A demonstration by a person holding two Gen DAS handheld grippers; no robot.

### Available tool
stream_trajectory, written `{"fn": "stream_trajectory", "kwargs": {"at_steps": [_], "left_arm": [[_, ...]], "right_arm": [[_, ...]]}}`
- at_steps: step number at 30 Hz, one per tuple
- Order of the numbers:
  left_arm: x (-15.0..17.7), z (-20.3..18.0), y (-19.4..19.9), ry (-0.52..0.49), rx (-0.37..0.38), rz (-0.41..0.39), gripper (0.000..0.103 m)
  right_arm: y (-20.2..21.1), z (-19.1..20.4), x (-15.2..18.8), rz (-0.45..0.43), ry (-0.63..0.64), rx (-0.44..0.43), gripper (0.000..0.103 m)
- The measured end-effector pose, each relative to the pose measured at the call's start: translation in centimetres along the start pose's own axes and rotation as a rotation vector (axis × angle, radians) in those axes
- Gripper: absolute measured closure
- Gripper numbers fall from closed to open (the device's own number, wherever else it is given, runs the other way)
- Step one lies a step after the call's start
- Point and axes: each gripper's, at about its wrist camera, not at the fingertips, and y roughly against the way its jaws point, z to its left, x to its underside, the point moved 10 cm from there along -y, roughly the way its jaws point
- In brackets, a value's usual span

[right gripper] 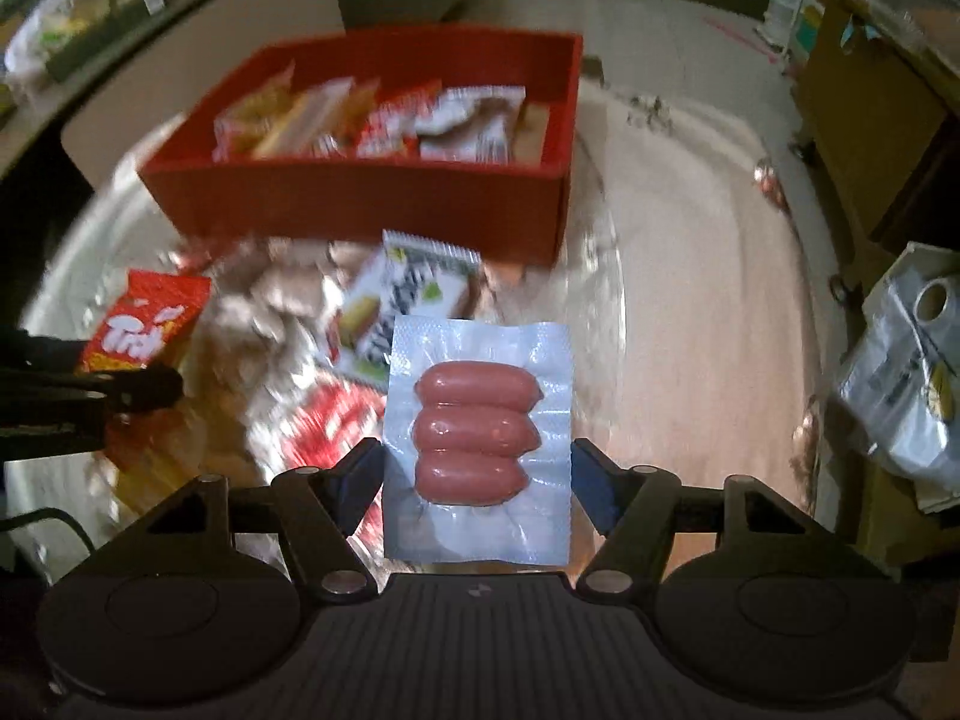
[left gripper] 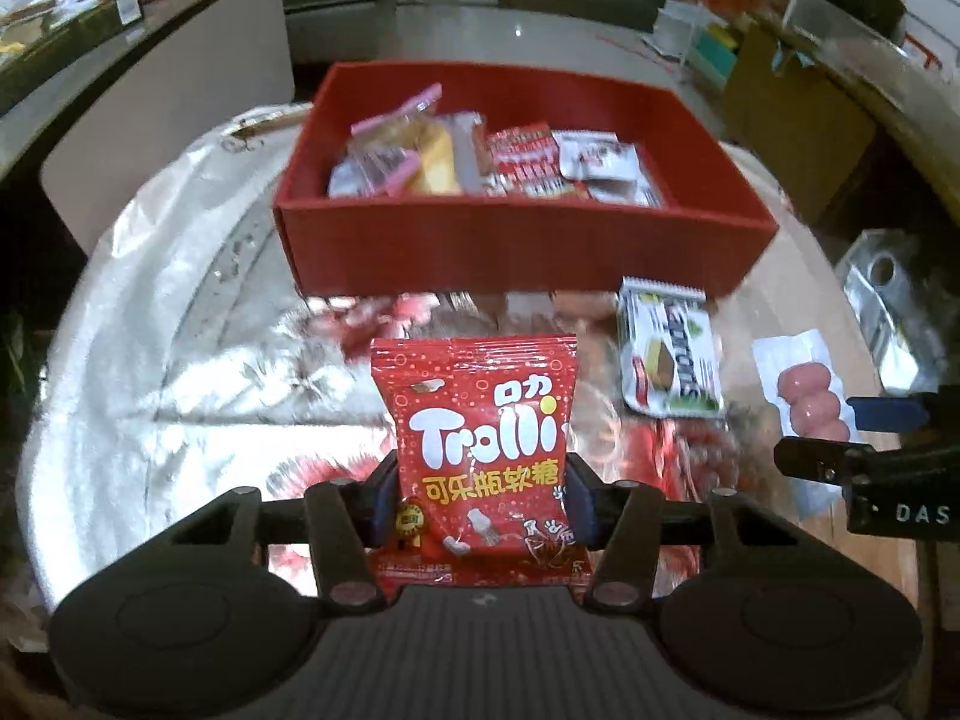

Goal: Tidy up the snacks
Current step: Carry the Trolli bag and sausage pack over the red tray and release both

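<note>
Left wrist view: left gripper low centre, jaws clamped on the sides of a red Trolli bag, which stands upright between the pads. Behind it, upper centre, a red box sits on a foil-covered table, already packed with wrapped snacks. Just right of the bag and in front of the box's right corner lies a white bar pack on the foil. At the right edge the right gripper enters, with a sausage pack at its tips.

Right wrist view: right gripper low centre, jaws set against both side edges of the sausage pack, a clear pouch with three pink sausages stacked crosswise; the pouch reads as gripped. Red box upper left of centre, snacks inside blurred. White bar pack lies just behind the pouch's upper left corner, between it and the box. Trolli bag at left, with the left gripper at the left edge. Background blurred; clutter on the counters cannot be identified.
</note>
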Motion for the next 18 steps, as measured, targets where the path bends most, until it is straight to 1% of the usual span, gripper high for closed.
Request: {"fn": "stream_trajectory", "kwargs": {"at_steps": [5, 11, 18], "left_arm": [[-1.6, 0.2, 0.3, 0.007, -0.013, -0.028, 0.056], [-4.7, 0.4, 1.5, 0.023, 0.008, -0.099, 0.056], [-8.2, 0.3, 2.3, 0.032, 0.026, -0.164, 0.056]], "right_arm": [[0.6, 0.4, -1.6, -0.040, -0.007, -0.023, 0.029], [1.1, 0.6, -3.8, -0.089, -0.034, -0.045, 0.029], [1.7, 0.3, -6.8, -0.157, -0.073, -0.051, 0.029]]}}
